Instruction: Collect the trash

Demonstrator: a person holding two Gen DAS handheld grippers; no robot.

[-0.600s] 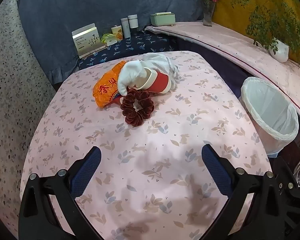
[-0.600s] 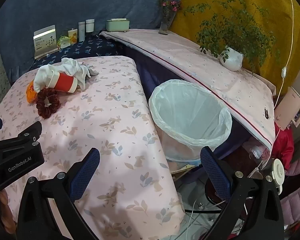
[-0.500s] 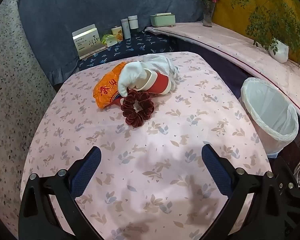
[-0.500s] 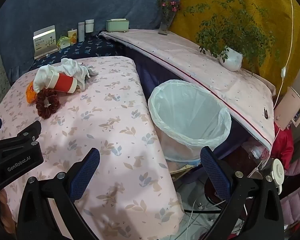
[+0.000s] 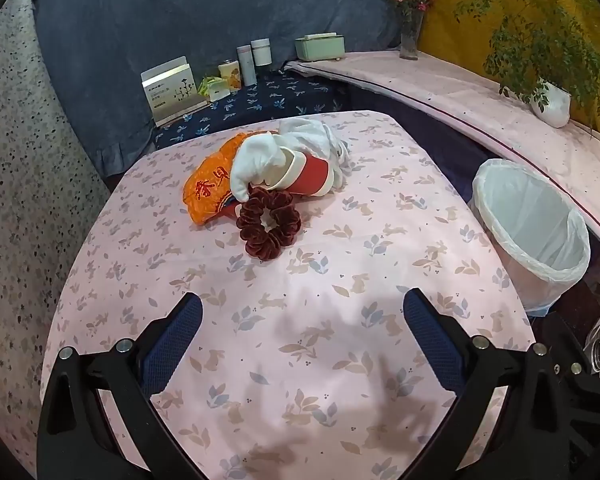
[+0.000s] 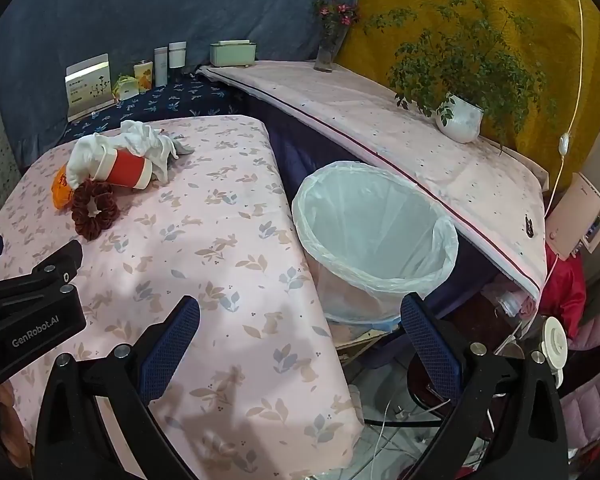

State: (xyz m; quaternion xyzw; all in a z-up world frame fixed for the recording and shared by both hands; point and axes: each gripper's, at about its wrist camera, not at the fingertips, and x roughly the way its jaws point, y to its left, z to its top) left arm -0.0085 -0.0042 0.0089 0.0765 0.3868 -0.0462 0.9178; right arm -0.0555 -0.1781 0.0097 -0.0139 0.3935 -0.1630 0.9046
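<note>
Your left tongs (image 5: 302, 334) hang released over the pink surface (image 5: 340, 360), gripping nothing. At their 12 o'clock lies the trash: a red cup (image 5: 310, 172) on its side, touching white tissue (image 5: 256, 162), an orange wrapper (image 5: 210, 188) and a maroon scrunchie (image 5: 269, 220). Your right tongs (image 6: 300, 338) are released too, the lined bin (image 6: 374, 240) at 12 o'clock beside the surface.

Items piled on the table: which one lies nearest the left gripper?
The dark red scrunchie. It sits at the front of the pile, closer to the left gripper than the red cup, orange packet or white cloth.
</note>
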